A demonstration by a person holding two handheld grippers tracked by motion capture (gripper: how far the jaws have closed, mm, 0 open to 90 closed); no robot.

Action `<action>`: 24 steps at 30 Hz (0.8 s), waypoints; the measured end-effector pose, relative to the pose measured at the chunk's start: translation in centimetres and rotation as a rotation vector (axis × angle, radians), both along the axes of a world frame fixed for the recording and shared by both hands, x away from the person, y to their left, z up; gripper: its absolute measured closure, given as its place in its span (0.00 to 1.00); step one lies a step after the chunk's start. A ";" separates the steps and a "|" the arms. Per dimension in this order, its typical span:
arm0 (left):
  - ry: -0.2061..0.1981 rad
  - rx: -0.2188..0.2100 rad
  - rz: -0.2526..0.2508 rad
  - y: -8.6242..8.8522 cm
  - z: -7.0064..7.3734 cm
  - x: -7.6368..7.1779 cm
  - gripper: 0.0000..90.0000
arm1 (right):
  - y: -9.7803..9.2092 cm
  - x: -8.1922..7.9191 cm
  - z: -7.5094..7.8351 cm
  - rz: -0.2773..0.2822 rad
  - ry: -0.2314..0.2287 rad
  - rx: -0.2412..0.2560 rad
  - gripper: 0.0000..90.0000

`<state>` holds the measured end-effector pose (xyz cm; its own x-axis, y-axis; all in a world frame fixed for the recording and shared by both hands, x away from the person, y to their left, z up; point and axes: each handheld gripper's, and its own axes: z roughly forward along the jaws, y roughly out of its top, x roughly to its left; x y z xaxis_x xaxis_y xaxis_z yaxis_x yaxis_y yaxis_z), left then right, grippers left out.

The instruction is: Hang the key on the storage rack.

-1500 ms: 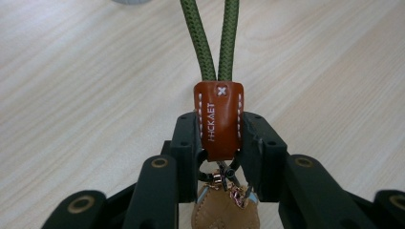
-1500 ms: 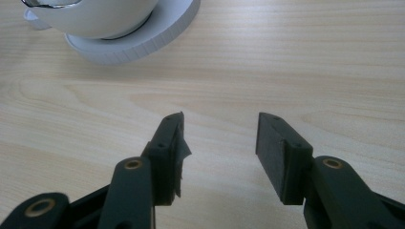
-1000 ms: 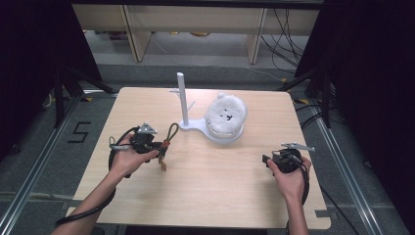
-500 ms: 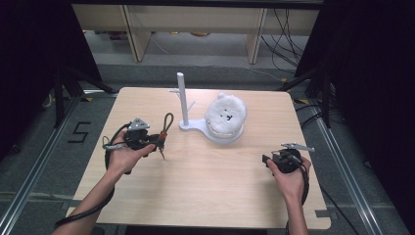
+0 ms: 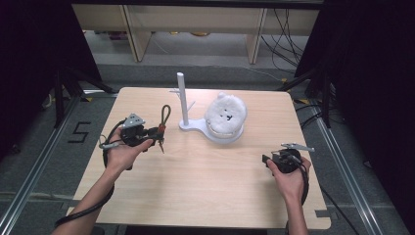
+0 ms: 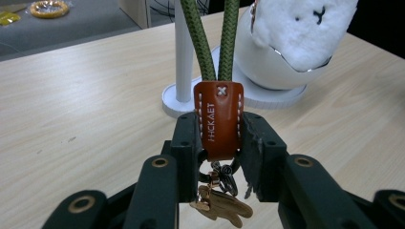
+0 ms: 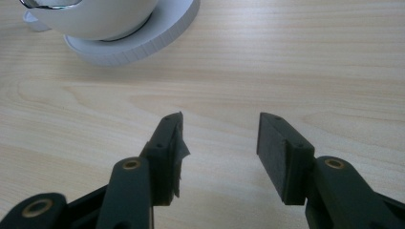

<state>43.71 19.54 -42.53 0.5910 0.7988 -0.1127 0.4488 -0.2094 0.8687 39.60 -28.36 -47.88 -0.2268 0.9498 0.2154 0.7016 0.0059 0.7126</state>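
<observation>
A pale wooden counter (image 5: 195,186) is seen — bare over most of its top. Toward twelve o'clock a white stand (image 5: 184,105) with an upright post is set, its base touching a white fluffy-topped dome (image 5: 225,117).

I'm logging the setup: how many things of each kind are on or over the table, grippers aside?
Keychain strap, held in the left gripper: 1
White stand with a post: 1
Fluffy white toy on the stand's base: 1
Total: 3
</observation>
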 end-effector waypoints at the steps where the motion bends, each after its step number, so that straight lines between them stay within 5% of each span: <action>1: -0.009 -0.012 0.003 0.0 0.0 0.1 0.75 | 0.0 0.0 0.0 -0.004 -0.002 -0.005 0.59; 24: -0.094 -0.053 0.005 -0.3 1.7 1.4 0.75 | -0.2 0.0 -0.2 0.010 -0.037 -0.029 0.58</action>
